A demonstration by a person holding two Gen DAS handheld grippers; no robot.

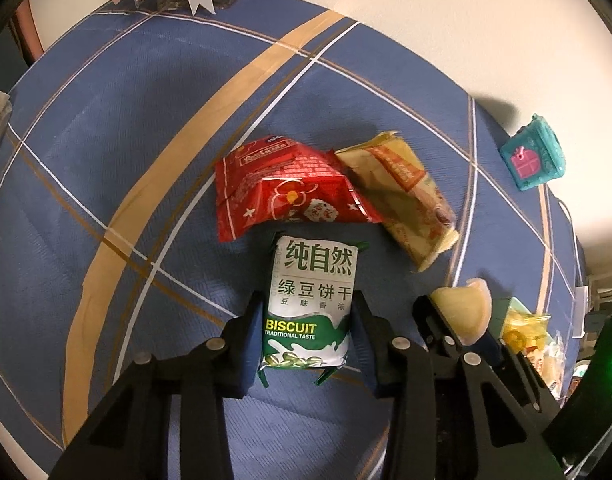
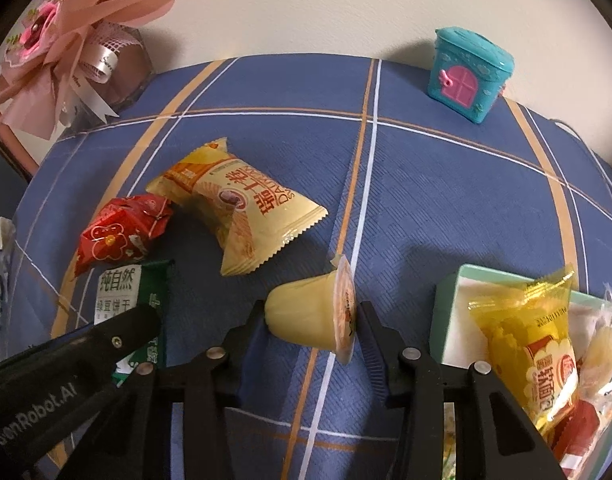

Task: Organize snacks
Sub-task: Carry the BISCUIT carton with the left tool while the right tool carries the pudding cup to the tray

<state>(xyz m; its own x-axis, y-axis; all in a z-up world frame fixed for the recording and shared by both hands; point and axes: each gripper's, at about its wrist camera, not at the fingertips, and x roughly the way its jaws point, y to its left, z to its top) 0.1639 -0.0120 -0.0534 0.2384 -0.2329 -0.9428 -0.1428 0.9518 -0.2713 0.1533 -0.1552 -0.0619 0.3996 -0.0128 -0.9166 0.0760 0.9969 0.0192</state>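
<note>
My left gripper point(image 1: 308, 312) is shut on a green-and-white biscuit packet point(image 1: 311, 304), held over the blue plaid cloth point(image 1: 106, 160); the packet also shows in the right wrist view point(image 2: 126, 296). My right gripper point(image 2: 312, 320) is shut on a pale yellow jelly cup point(image 2: 310, 316) lying on its side between the fingers; it also shows in the left wrist view point(image 1: 466, 308). A red snack packet point(image 1: 282, 192) and a yellow wafer packet point(image 1: 406, 200) lie just beyond the biscuit. A mint-green box point(image 2: 446, 312) at the right holds several snacks, a yellow packet point(image 2: 538, 344) among them.
A teal toy house with a pink door point(image 2: 470, 72) stands at the table's far right edge by the wall. A pink paper bouquet and a jar point(image 2: 66, 52) stand at the far left corner. The left gripper's body point(image 2: 66, 380) sits close to the right gripper's left side.
</note>
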